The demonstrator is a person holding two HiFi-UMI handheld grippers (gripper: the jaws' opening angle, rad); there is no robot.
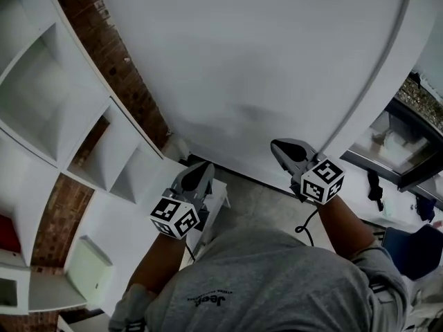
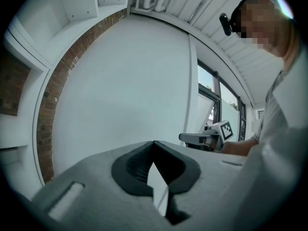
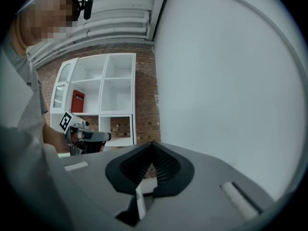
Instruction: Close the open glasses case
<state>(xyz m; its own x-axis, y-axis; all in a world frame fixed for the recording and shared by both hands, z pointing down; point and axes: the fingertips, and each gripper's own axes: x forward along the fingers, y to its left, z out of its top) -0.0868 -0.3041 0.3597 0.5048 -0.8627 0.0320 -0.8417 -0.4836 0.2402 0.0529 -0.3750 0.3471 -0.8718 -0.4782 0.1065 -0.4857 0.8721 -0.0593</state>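
Observation:
No glasses case shows in any view. In the head view my left gripper (image 1: pixel 201 172) and my right gripper (image 1: pixel 281 148) are held side by side at chest height, both pointing at a plain white wall (image 1: pixel 263 61). The left gripper (image 2: pixel 154 144) has its jaws closed tip to tip with nothing between them. In its own view the right gripper (image 3: pixel 152 144) is likewise closed and empty. Each gripper view catches the other one off to the side: the right gripper (image 2: pixel 199 138) and the left gripper (image 3: pixel 91 136).
A white cube shelf unit (image 1: pixel 62 116) stands to the left against a brick wall (image 1: pixel 131 81), with a red item (image 3: pixel 78 101) in one cell. A window (image 1: pixel 408 140) lies to the right. A low white stand (image 1: pixel 218 196) is by the wall's foot.

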